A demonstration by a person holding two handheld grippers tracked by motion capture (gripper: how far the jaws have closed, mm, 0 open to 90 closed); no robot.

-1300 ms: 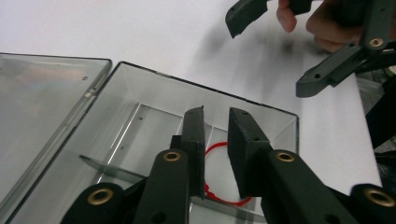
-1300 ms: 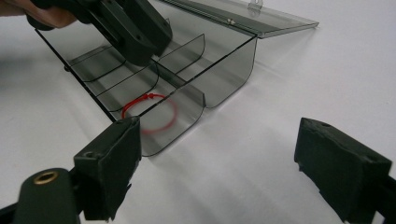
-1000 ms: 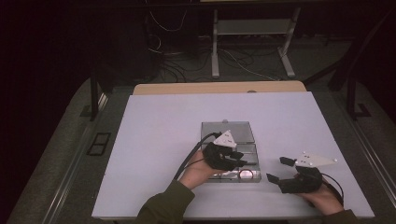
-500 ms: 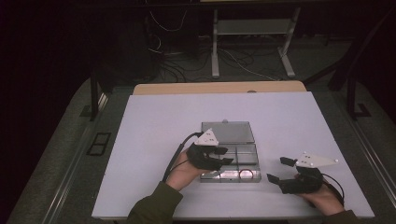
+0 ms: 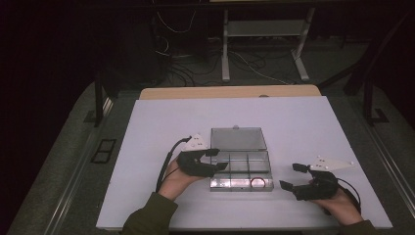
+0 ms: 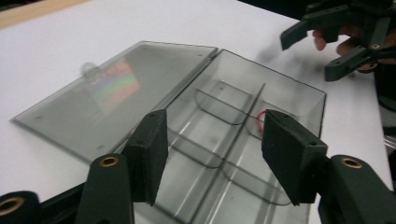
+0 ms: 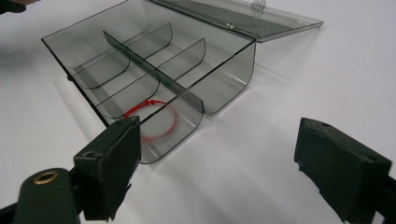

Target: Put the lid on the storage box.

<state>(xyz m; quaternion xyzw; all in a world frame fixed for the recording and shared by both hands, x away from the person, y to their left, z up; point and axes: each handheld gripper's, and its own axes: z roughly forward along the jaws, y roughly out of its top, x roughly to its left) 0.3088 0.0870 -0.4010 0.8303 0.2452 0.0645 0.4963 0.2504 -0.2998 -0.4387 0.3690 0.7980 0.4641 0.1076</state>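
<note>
My left claw (image 5: 219, 159) has just been opening, and nothing sits between its jaws: they stand about half spread, with the clear box (image 6: 243, 140) showing through the gap in the left claw view. I judge the step in hand to be the let-go after dropping the red loop (image 7: 154, 119) into the box. The loop lies flat in the corner compartment on the far side of the box from my left claw, the corner nearest my right claw (image 5: 293, 177). The box lid (image 5: 238, 138) lies swung flat on the table (image 5: 147, 127) beyond the left claw.

My right claw is spread wide and holds nothing. It hovers just beside the box's short end, jaws pointing toward the box, the loop's compartment straight ahead of them and a little to their left in the right claw view.

Next, I think, comes either another small item for the box or closing the lid. Closing would call for my left claw to reach past the compartments to the lid's far edge, where the small tab (image 6: 88, 70) stands, and swing it over without dragging the box.

My left forearm comes in low, wrist level, claw pointing across the box's near-left corner. My right hand rests near the table's front edge, claw level.
</note>
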